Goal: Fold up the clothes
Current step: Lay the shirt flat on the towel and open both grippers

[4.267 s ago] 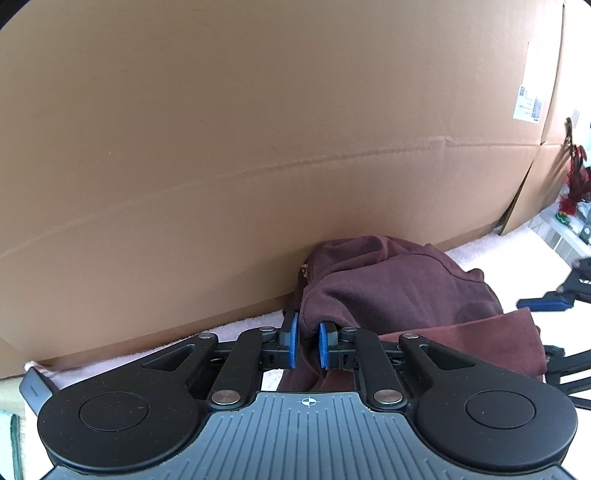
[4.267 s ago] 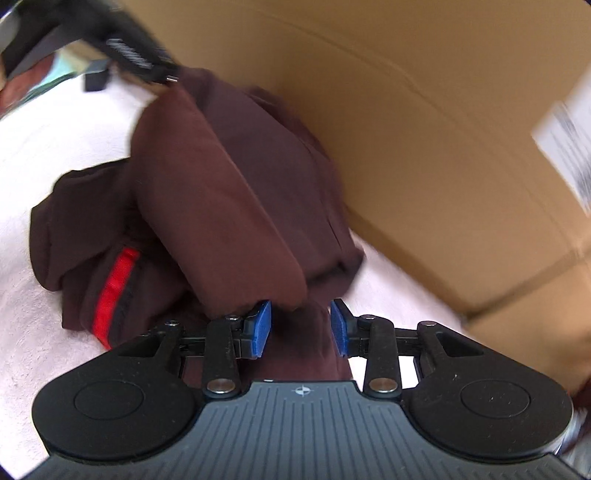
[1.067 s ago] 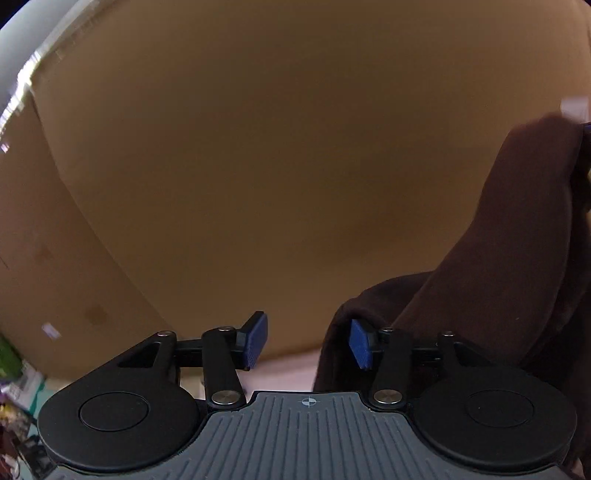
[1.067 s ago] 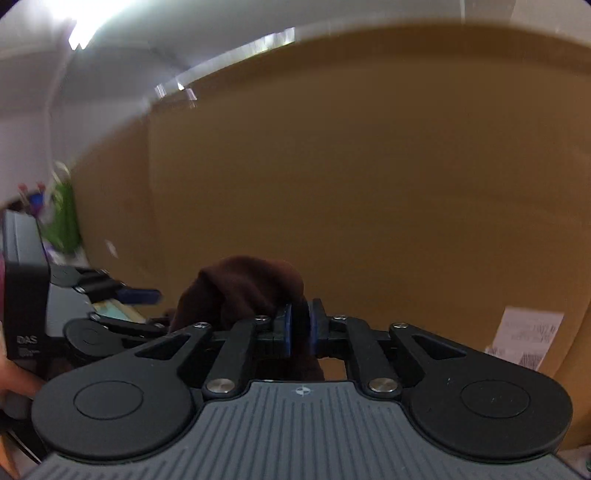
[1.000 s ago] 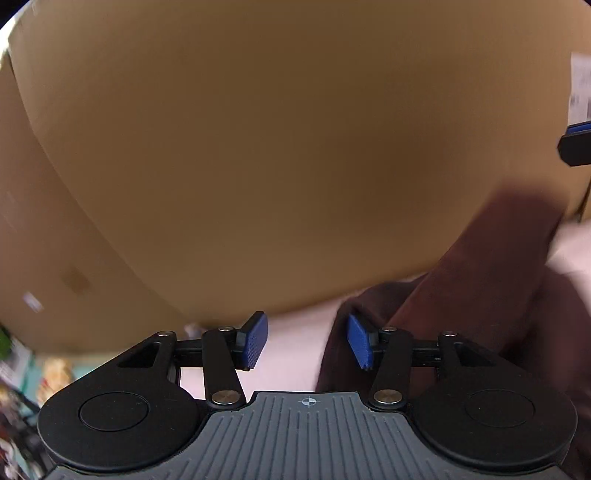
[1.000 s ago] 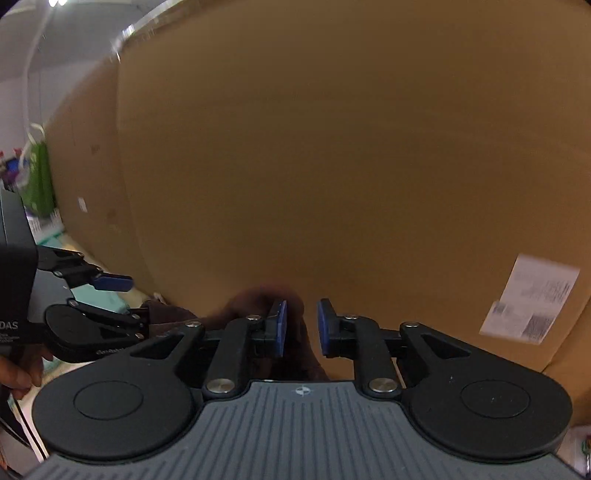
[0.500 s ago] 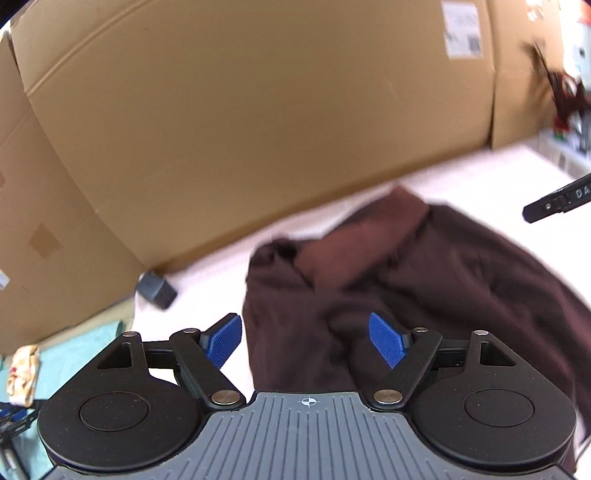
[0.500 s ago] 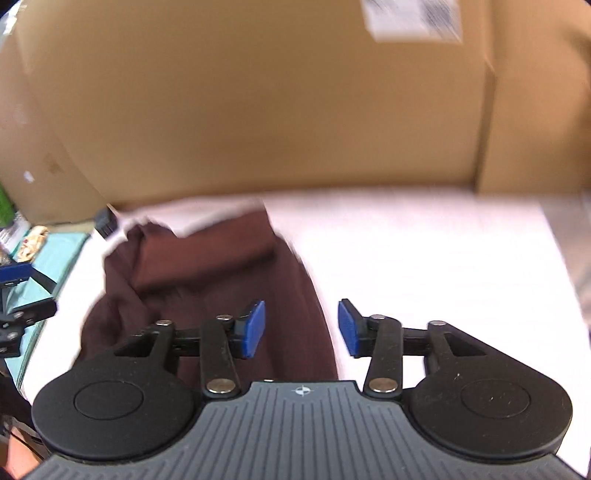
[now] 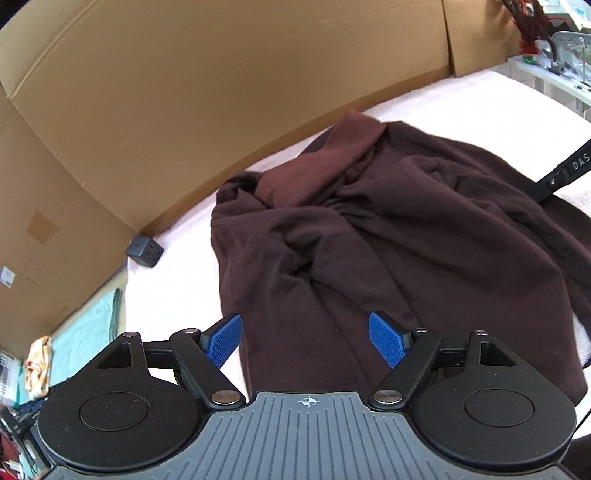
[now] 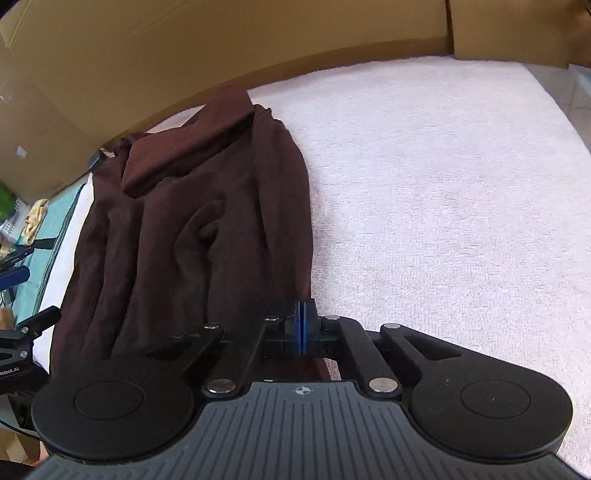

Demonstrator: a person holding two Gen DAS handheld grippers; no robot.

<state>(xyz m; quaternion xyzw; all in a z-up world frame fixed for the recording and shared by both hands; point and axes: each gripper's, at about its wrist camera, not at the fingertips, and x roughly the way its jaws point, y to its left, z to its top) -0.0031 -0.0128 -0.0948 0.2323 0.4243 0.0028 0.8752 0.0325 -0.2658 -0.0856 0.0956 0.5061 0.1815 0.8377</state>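
A dark maroon garment (image 9: 388, 251) lies crumpled and spread on the pale pink towel surface (image 10: 443, 192). It also shows in the right wrist view (image 10: 192, 221), stretched lengthwise from near the gripper to the far cardboard wall. My left gripper (image 9: 306, 338) is open wide, held just above the garment's near edge, empty. My right gripper (image 10: 302, 326) has its blue pads pressed together at the garment's near right edge; whether cloth is pinched between them is hidden. The right gripper's arm (image 9: 565, 171) shows at the right of the left wrist view.
A cardboard wall (image 9: 221, 92) runs along the back of the surface. A small dark charger block (image 9: 144, 252) sits by the wall at the left. A teal cloth (image 9: 85, 332) lies off the left edge. Shelves with clutter (image 9: 554, 22) stand at the far right.
The garment was lifted high against the cardboard, then dropped and now lies spread on the towel. My left gripper opened wide. My right gripper, open half a second ago, has closed.
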